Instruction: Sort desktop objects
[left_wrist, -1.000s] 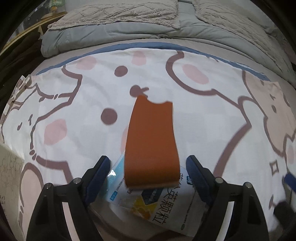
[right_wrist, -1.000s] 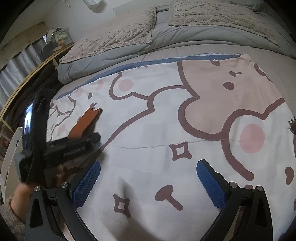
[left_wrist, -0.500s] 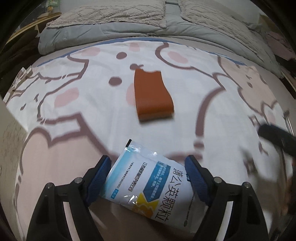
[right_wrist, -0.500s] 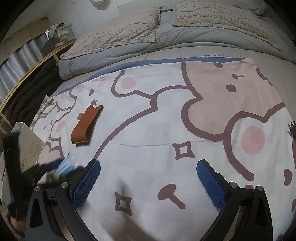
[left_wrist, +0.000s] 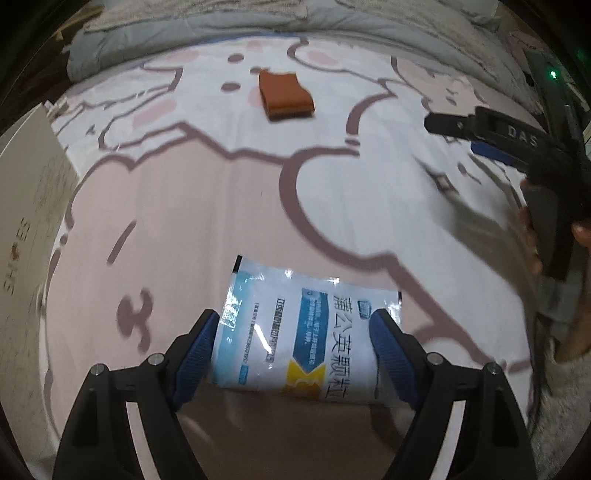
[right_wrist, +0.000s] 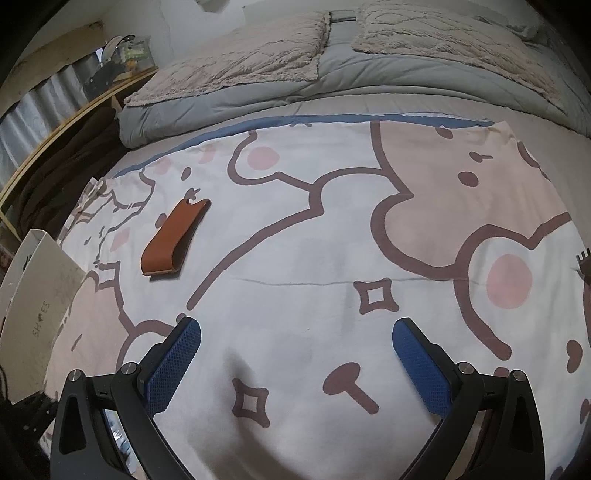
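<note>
My left gripper (left_wrist: 295, 339) is shut on a white and blue medicine sachet (left_wrist: 306, 332) with Chinese print and holds it above the bed sheet. A brown leather case (left_wrist: 285, 96) lies flat on the sheet far ahead; it also shows in the right wrist view (right_wrist: 173, 240) at the left. My right gripper (right_wrist: 295, 354) is open and empty over the patterned sheet. The right gripper also shows at the right edge of the left wrist view (left_wrist: 517, 144), held by a hand.
A white shoe box (left_wrist: 26, 206) stands at the left; it also shows in the right wrist view (right_wrist: 40, 291). Grey duvet and fluffy pillows (right_wrist: 258, 62) lie at the back. A wooden bed rail (right_wrist: 62, 129) runs along the left. A small dark comb-like object (right_wrist: 583, 258) lies at the right edge.
My left gripper has pulled back and up with the sachet, away from the brown case, and turned toward the left. My right gripper has hardly moved.
</note>
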